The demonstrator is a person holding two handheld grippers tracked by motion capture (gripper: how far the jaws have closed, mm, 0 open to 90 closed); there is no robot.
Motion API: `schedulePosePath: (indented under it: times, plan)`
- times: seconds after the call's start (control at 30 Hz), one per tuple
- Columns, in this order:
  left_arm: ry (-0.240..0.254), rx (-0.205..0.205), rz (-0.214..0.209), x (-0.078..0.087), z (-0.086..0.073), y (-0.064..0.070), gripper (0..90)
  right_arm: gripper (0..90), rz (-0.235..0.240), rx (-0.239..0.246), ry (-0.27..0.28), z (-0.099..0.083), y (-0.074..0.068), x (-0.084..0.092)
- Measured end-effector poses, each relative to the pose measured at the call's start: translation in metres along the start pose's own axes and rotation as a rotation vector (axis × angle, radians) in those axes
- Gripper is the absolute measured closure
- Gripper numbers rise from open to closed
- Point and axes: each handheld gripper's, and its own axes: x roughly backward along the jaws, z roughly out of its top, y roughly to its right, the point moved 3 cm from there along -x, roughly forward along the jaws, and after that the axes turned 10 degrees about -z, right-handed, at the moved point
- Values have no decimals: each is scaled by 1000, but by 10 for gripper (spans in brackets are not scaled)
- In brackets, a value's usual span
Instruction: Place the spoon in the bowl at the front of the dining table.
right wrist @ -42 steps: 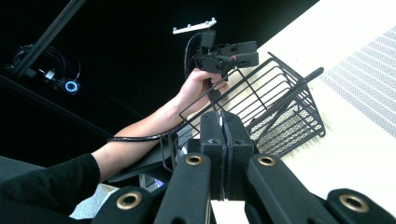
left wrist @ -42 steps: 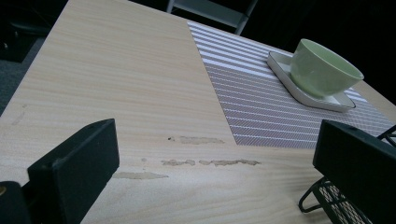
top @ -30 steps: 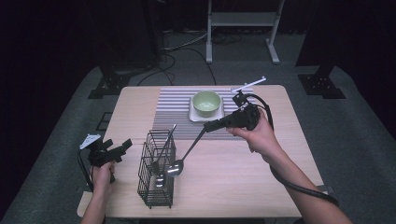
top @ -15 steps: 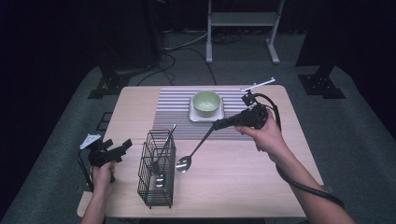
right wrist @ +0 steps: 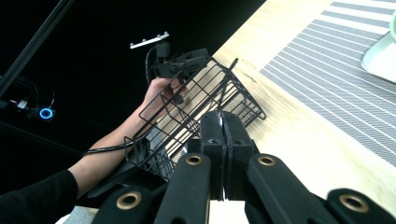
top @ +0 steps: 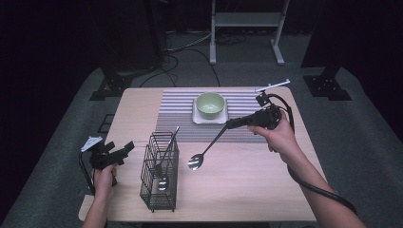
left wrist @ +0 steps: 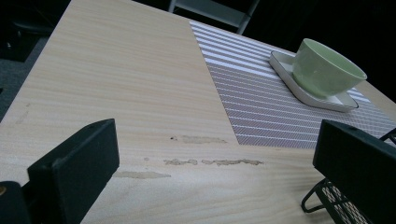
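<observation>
Gripping a spoon [top: 205, 151] by its handle tip, the clenched right gripper [top: 231, 124] dangles the bowl end far below its fingers beside the wire caddy [top: 159, 178] (left gripper [top: 124, 149] idle, jaws apart), so the spoon could pivot and slip.

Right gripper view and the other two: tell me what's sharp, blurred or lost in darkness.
Right gripper view: its own jaws are close and soft, the wire basket sharp, the surroundings black. Left gripper view: green bowl crisp, jaws blurred. High view: table evenly lit, floor dim.
</observation>
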Motion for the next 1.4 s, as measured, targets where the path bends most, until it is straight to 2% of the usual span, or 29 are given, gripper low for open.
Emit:
schedulePosePath:
  times: [0.4, 0.53, 0.77, 0.9, 1.4]
  plan:
    - [4, -1, 0, 1, 1, 0, 0, 888, -29, -39, 17, 0, 16, 6]
    - [6, -1, 0, 0, 0, 0, 0, 888, -46, -53, 21, 1, 27, 6]
    - [1, -7, -2, 0, 1, 0, 0, 888, -78, -106, 32, 2, 49, 4]
    - [6, 4, -2, 0, 0, -1, 0, 888, -98, -136, 44, 5, 62, 3]
    - [2, -3, -4, -1, 1, -1, 0, 888, -153, -169, 77, 18, 82, 3]
